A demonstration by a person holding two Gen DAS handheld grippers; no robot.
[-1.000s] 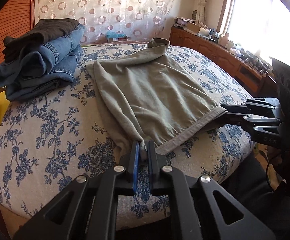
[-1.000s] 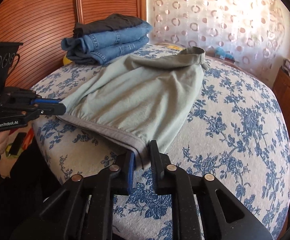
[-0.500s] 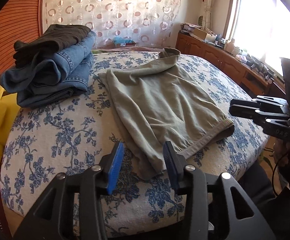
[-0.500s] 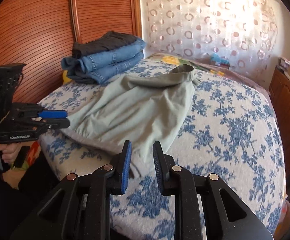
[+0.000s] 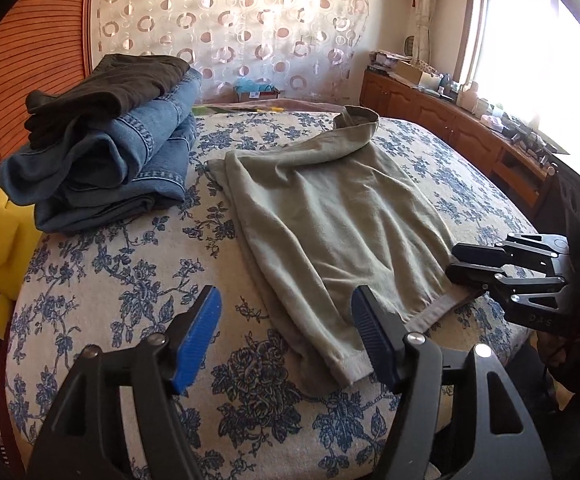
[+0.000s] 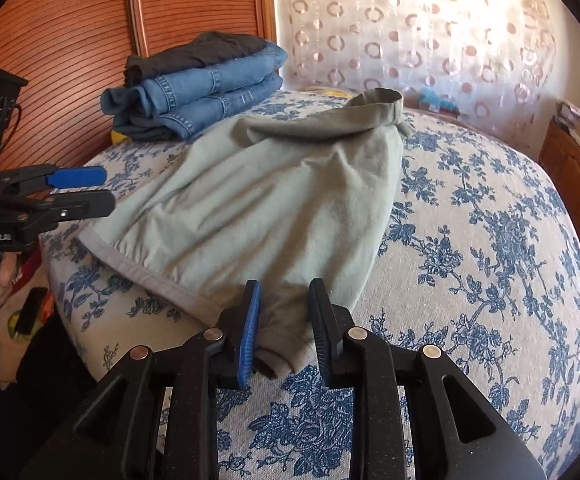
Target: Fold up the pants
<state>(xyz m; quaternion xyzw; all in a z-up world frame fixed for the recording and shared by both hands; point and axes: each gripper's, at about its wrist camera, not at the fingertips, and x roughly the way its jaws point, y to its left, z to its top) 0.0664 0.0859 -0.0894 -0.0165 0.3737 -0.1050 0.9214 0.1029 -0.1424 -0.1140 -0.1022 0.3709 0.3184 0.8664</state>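
A home bedroom: floral-covered bed (image 5: 101,280), stacked folded jeans (image 5: 101,168), patterned curtain (image 5: 229,20), wooden cabinets (image 5: 442,120)

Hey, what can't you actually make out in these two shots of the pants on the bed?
- Lower layers of the green pants: both views, covered by the top layer.
- Yellow object: left wrist view, mostly behind the bed's edge.
- Items on the cabinet: left wrist view, too small, window glare.

A bed (image 5: 101,280) with a blue-flowered cover carries green pants (image 5: 330,216) spread flat just ahead of the tool, and folded jeans (image 5: 101,168) stacked farther off, ahead-left.
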